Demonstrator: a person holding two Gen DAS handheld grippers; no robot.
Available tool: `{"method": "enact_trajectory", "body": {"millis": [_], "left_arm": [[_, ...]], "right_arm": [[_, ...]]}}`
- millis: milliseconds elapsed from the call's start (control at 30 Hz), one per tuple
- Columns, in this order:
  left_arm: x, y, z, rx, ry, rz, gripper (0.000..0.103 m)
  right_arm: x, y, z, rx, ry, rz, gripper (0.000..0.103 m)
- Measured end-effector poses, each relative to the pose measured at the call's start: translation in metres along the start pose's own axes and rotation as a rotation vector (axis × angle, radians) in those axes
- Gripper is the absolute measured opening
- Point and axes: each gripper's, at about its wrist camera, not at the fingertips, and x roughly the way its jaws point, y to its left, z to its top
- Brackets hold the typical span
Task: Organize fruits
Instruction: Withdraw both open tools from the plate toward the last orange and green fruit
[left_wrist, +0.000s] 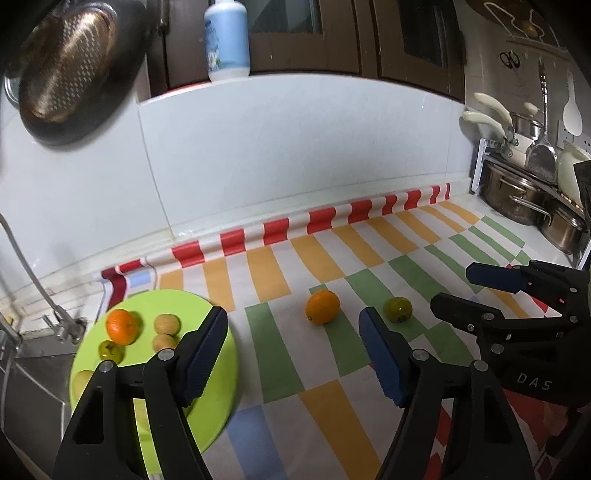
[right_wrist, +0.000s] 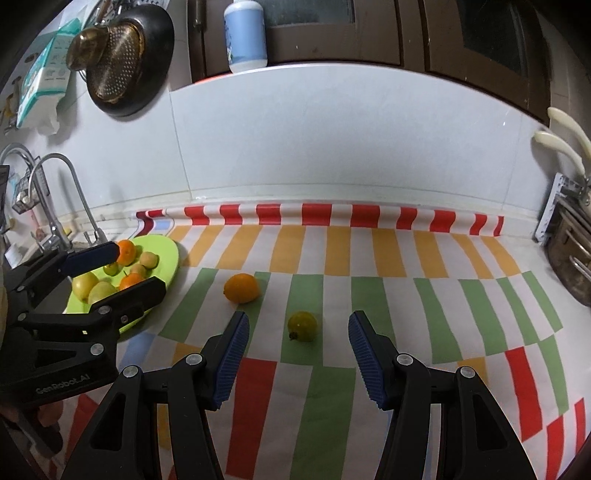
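most fruit's already on my green plate (left_wrist: 221, 387) by the sink. 2 left on the striped cloth (right_wrist: 369, 258): orange (left_wrist: 322, 306) & small green fruit (right_wrist: 303, 326). left gripper (left_wrist: 293, 354) & right gripper (right_wrist: 298, 354) both open, empty, hovering near those 2.

Both wrist views: downward, near, sharing tablecloth (left_wrist: 332, 369).

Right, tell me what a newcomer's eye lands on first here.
The striped cloth in red, orange and green covering the counter grabs attention first. On it lie two loose fruits, a round orange and a small yellow-green fruit. At the left, a lime-green plate beside the sink holds more fruit.
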Motion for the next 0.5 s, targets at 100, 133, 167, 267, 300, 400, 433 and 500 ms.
{"method": "enact_trajectory", "body": {"millis": [100, 133, 167, 267, 300, 400, 433, 500], "left_arm": [[0.013, 0.000, 0.000, 0.008, 0.018, -0.017, 0.070], [0.017, -0.001, 0.001, 0.013, 0.022, -0.020, 0.070], [0.021, -0.001, 0.001, 0.019, 0.027, -0.026, 0.070], [0.033, -0.002, 0.001, 0.027, 0.045, -0.047, 0.069], [0.038, -0.003, 0.002, 0.027, 0.054, -0.050, 0.069], [0.052, -0.003, 0.004, 0.031, 0.071, -0.056, 0.068], [0.056, -0.003, 0.004, 0.033, 0.077, -0.057, 0.066], [0.064, -0.004, 0.005, 0.037, 0.089, -0.063, 0.064]], "right_arm": [[0.010, -0.001, -0.001, 0.008, 0.019, 0.004, 0.057], [0.014, -0.002, -0.001, 0.011, 0.026, 0.006, 0.057], [0.017, -0.003, -0.002, 0.012, 0.030, 0.009, 0.056], [0.025, -0.005, -0.003, 0.010, 0.040, 0.015, 0.053], [0.029, -0.005, -0.003, 0.010, 0.047, 0.021, 0.052], [0.038, -0.007, -0.004, 0.016, 0.062, 0.030, 0.050], [0.042, -0.008, -0.004, 0.020, 0.068, 0.033, 0.050], [0.050, -0.010, -0.004, 0.028, 0.084, 0.042, 0.049]]}}
